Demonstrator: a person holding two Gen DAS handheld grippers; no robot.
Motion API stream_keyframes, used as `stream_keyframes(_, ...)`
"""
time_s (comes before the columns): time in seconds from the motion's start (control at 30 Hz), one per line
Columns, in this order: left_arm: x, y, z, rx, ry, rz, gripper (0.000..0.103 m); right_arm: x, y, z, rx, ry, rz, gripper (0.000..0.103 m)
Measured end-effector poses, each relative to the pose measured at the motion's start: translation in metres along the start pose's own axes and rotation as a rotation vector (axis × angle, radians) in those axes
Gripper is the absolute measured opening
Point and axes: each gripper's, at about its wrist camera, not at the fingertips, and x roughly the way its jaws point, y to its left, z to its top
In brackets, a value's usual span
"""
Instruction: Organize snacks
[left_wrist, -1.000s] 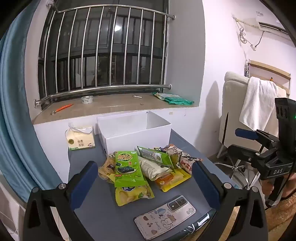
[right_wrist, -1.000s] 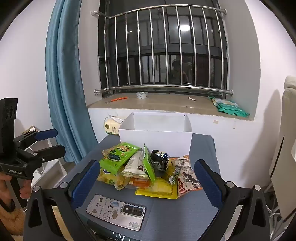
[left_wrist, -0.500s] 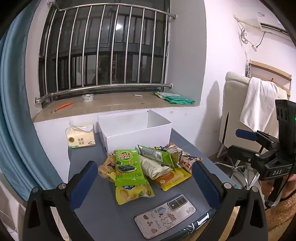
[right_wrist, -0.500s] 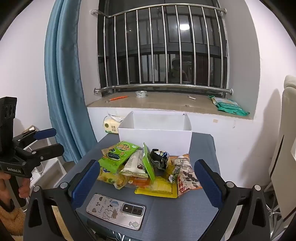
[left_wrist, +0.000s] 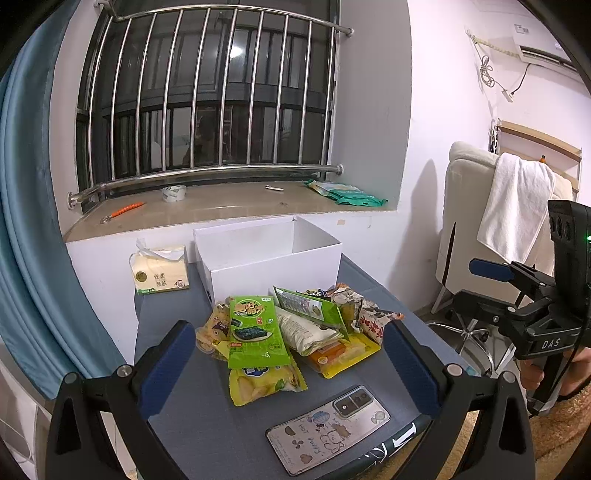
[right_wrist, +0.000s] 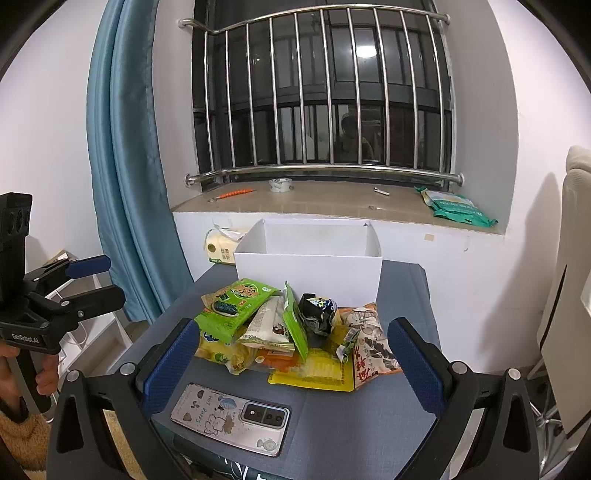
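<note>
A pile of snack packets (left_wrist: 295, 332) lies on the grey table (left_wrist: 173, 321), also seen in the right wrist view (right_wrist: 291, 332). On top is a green seaweed packet (left_wrist: 255, 330) (right_wrist: 232, 306); a black packet (right_wrist: 317, 314) sits toward the box. An empty white box (left_wrist: 266, 258) (right_wrist: 310, 266) stands behind the pile. My left gripper (left_wrist: 291, 373) is open and empty, in front of the pile. My right gripper (right_wrist: 295, 369) is open and empty, also in front of the pile. Each gripper shows in the other's view, off the table's sides.
A phone (left_wrist: 328, 426) (right_wrist: 231, 417) lies on the table's near edge. A tissue pack (left_wrist: 160, 275) stands left of the box. The windowsill (left_wrist: 221, 206) holds a tape roll and a green pack. A chair with a white towel (left_wrist: 513, 210) is at the right.
Both views have shifted slightly; the pile sits marginally nearer in frame. Nothing on the table has moved and both grippers stay open.
</note>
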Motion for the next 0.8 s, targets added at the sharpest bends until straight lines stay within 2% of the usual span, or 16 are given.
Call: stream_keyframes(0.8,0.0006,-0.003,0.0008,0.011,0.01,0.002,0.103,-0.0002,0.0012,-0.0024,0.007,0.009,-0.004,0.103)
